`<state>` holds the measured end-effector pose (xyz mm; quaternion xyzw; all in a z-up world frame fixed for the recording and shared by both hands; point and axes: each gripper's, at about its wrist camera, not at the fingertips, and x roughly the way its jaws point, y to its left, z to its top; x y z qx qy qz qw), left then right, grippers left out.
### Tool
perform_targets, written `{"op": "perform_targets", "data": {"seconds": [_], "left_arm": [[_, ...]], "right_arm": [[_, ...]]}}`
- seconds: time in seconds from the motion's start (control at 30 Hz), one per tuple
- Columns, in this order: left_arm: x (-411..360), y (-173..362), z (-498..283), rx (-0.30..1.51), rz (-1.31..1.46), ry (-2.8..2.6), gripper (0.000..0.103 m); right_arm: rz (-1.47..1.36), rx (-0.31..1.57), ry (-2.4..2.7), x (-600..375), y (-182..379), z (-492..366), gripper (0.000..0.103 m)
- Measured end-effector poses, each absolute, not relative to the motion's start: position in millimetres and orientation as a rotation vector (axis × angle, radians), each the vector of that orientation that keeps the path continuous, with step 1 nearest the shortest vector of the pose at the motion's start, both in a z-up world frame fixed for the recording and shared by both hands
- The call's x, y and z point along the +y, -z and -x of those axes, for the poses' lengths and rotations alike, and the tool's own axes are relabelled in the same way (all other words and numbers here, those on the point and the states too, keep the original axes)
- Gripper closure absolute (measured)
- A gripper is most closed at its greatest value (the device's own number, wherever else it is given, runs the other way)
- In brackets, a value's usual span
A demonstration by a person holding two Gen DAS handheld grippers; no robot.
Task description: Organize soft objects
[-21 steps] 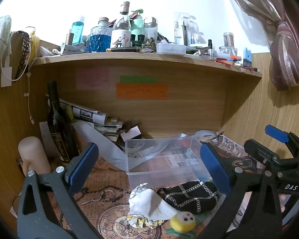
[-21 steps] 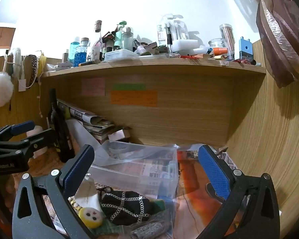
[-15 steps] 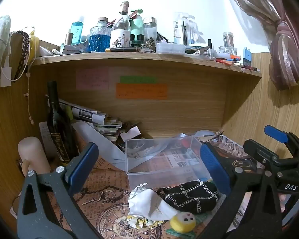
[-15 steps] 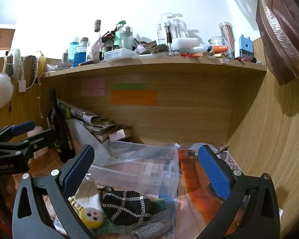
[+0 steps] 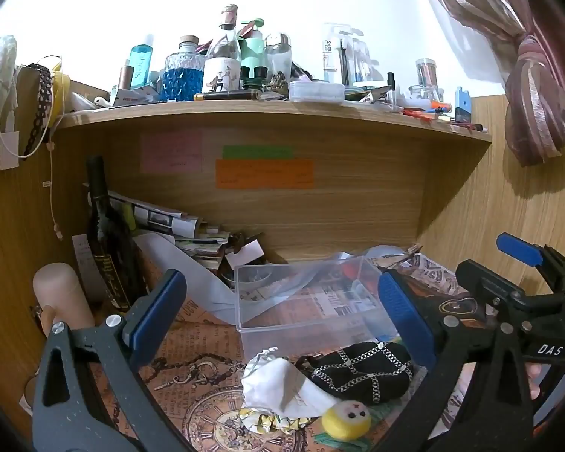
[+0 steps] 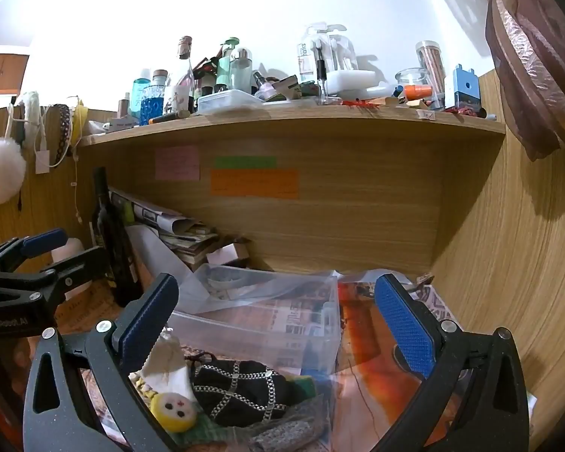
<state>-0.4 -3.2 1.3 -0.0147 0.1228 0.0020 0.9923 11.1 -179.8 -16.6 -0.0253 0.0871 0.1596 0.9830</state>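
A pile of soft things lies on the desk in front of a clear plastic box (image 5: 305, 301): a white cloth pouch (image 5: 282, 384), a black pouch with a chain pattern (image 5: 361, 373), a yellow round plush face (image 5: 345, 417) and a green cloth under it. My left gripper (image 5: 282, 309) is open and empty above the pile. My right gripper (image 6: 275, 312) is open and empty, above the same pile; the black pouch (image 6: 241, 388), the white pouch (image 6: 169, 365), the yellow plush (image 6: 173, 410) and the box (image 6: 267, 312) show there. The right gripper also shows in the left wrist view (image 5: 508, 275).
A dark wine bottle (image 5: 105, 233) stands at the left, with stacked papers (image 5: 177, 226) beside it and a pale cylinder (image 5: 60, 297) in front. A wooden shelf (image 5: 267, 109) above carries many bottles. Wooden walls close the back and right. A grey knitted cloth (image 6: 290, 433) lies near.
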Motion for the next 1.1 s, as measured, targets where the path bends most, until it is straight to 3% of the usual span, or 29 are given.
{"op": "perform_targets", "data": {"seconds": [1.1], "left_arm": [[-4.7, 0.5, -1.0, 0.242, 0.022, 0.000, 0.000]], "right_arm": [[0.035, 0.172, -0.316, -181.8, 14.2, -9.7, 0.000]]}}
